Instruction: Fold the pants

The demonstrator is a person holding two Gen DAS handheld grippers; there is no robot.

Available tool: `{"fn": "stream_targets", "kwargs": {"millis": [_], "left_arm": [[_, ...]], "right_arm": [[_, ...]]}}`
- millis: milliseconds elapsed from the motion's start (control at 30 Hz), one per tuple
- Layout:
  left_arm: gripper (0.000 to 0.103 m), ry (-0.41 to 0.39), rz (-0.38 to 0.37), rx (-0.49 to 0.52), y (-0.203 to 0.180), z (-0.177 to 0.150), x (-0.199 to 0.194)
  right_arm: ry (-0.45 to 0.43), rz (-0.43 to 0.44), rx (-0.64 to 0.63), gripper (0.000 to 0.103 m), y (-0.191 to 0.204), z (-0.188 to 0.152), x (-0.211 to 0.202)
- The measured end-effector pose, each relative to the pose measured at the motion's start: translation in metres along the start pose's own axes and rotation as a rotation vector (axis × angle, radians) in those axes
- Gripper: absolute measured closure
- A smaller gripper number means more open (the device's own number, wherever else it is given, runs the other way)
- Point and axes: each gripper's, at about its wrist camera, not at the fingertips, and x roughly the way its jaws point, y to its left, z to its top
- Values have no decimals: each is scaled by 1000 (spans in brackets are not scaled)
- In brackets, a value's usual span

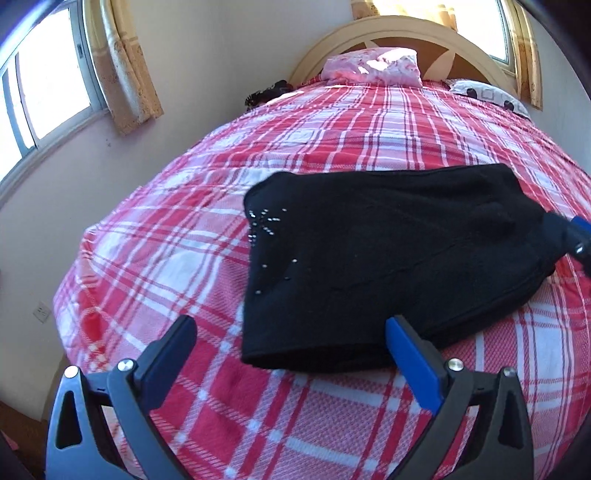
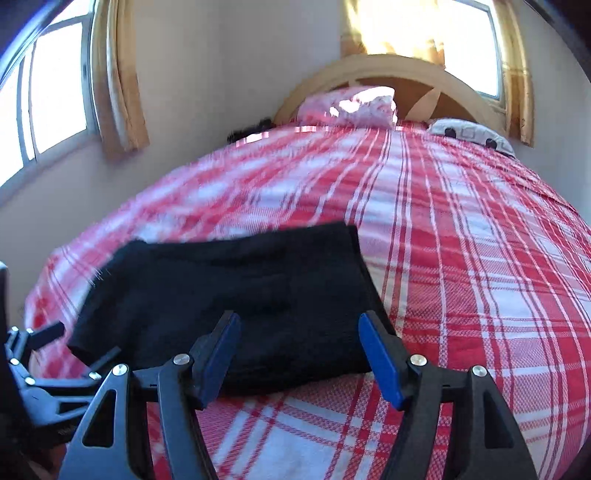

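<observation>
Black pants (image 1: 388, 258) lie folded into a compact bundle on the red and white plaid bedspread (image 1: 184, 229); small silver studs show near their left edge. My left gripper (image 1: 291, 328) is open and empty, just in front of the bundle's near edge. My right gripper (image 2: 299, 325) is open and empty, its jaws wide over the near edge of the pants (image 2: 236, 291). The right gripper also shows at the right edge of the left wrist view (image 1: 576, 240), and the left gripper at the lower left of the right wrist view (image 2: 55, 354).
A pink pillow (image 1: 373, 66) and a white patterned pillow (image 1: 487, 94) lie at the arched wooden headboard (image 1: 402, 35). Windows with yellow curtains (image 1: 125, 70) are on the left wall and behind the headboard. A dark object (image 1: 269, 92) sits at the bed's far left edge.
</observation>
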Motion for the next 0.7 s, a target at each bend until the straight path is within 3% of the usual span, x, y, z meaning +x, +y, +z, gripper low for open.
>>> {"fn": "stream_targets", "kwargs": {"millis": [200, 467, 700], "left_arm": [[0, -20, 6, -1, 4, -4, -15], [0, -76, -97, -41, -7, -2, -45], [0, -134, -99, -22, -14, -8, -71]], "right_arm": [[-96, 38, 33, 35, 6, 1, -39], [-106, 92, 130, 34, -1, -12, -76], [-150, 24, 139, 33, -11, -25, -107]]}}
